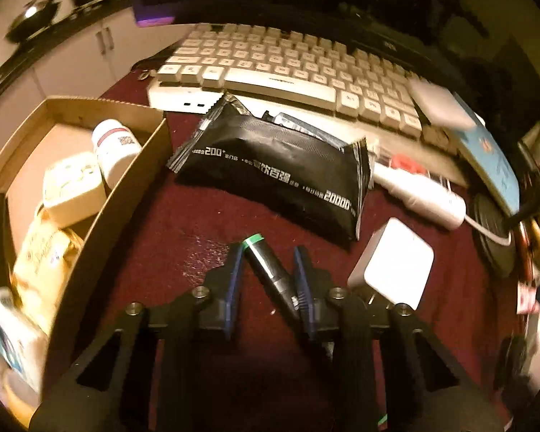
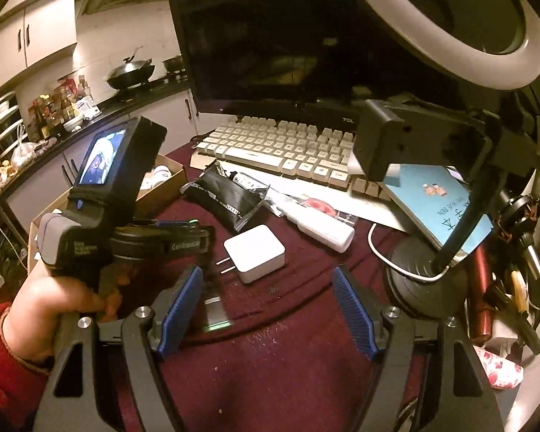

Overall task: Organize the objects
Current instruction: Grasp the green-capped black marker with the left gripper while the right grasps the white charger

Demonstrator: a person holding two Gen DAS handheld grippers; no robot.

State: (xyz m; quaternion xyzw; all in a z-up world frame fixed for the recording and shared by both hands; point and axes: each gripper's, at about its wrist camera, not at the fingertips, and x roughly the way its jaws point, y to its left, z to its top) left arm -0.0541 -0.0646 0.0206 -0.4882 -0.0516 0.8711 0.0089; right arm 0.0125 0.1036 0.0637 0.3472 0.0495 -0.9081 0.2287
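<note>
Left wrist: left tool [image 1: 268,261] clamps half-hidden black marker [image 1: 270,270]; right tool [image 2: 266,293] gapes.

Big white keyboard [image 2: 284,147] took up the back of the dark red table [image 2: 288,342], so everything's relative to that. Dark monitor [image 2: 288,36] stood right behind the keyboard. Off the keyboard's right end a white ring light [image 2: 522,28] loomed overhead, its round black base [image 2: 414,280] nearer than the keyboard. Way back left of the keyboard was a kitchen counter with a wok [image 2: 129,72] and a cluster of bottles [image 2: 59,108], white cabinets [image 2: 28,39] above.
</note>
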